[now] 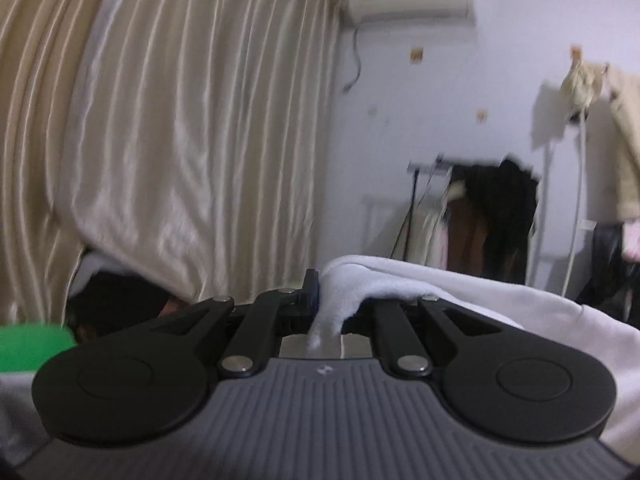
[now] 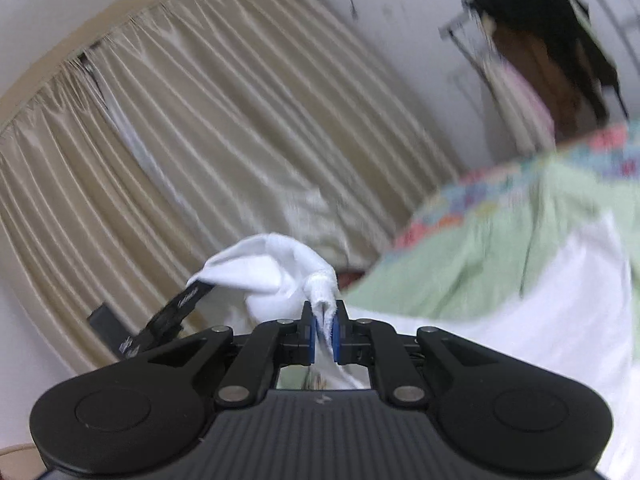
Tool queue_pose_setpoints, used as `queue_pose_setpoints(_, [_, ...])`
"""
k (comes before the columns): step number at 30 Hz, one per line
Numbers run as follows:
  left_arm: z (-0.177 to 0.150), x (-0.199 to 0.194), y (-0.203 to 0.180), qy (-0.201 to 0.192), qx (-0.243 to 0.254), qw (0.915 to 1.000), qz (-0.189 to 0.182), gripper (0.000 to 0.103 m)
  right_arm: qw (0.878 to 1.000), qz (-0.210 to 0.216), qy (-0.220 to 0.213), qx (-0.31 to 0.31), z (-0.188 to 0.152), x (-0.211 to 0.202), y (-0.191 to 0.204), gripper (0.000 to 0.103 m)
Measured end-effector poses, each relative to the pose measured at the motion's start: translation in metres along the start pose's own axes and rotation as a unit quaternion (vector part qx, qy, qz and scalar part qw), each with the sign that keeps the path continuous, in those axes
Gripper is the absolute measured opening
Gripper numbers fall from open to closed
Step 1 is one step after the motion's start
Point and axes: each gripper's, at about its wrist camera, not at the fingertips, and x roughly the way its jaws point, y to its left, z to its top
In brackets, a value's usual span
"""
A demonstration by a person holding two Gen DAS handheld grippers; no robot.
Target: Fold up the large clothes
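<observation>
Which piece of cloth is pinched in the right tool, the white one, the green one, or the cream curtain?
The white garment. Its edge sits between the blue pads of the right tool; the green cloth and curtain lie behind, untouched.

curtain (image 1: pixel 180 140) close ahead — clothes rack (image 1: pixel 492 216) beyond

A plain white fleecy garment (image 1: pixel 472 292) showed no print. The pleated satin curtain (image 1: pixel 180 128) was pale cream-gold with glossy vertical stripes of light and shade. The painted wall (image 1: pixel 420 92) was white, dotted with small orange stickers. Each ribbed plastic gripper body (image 2: pixel 320 432) was black and dark grey, with blue rubber pads (image 2: pixel 337 334). A light green bed cover (image 2: pixel 480 248) carried a multicoloured border, possibly patchwork, though blurred. Dark hanging clothes (image 1: pixel 500 216) looked black and brown.
</observation>
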Motion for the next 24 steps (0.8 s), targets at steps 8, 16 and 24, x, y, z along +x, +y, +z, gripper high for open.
queue_pose_setpoints(8, [-0.04, 0.052, -0.005, 0.063, 0.005, 0.9979, 0.013, 0.007, 0.99, -0.121, -0.01, -0.071, 0.036, 0.053, -0.045, 0.008])
queue_pose_setpoints(16, [-0.098, 0.14, -0.014, 0.247, 0.021, 0.9684, 0.026, 0.031, 0.98, -0.186, -0.027, -0.064, 0.044, 0.055, -0.107, 0.063])
queue_pose_setpoints(24, [-0.105, 0.142, -0.023, 0.239, 0.038, 0.9703, 0.003, 0.06, 0.97, -0.24, 0.041, -0.026, -0.057, -0.026, -0.166, 0.072])
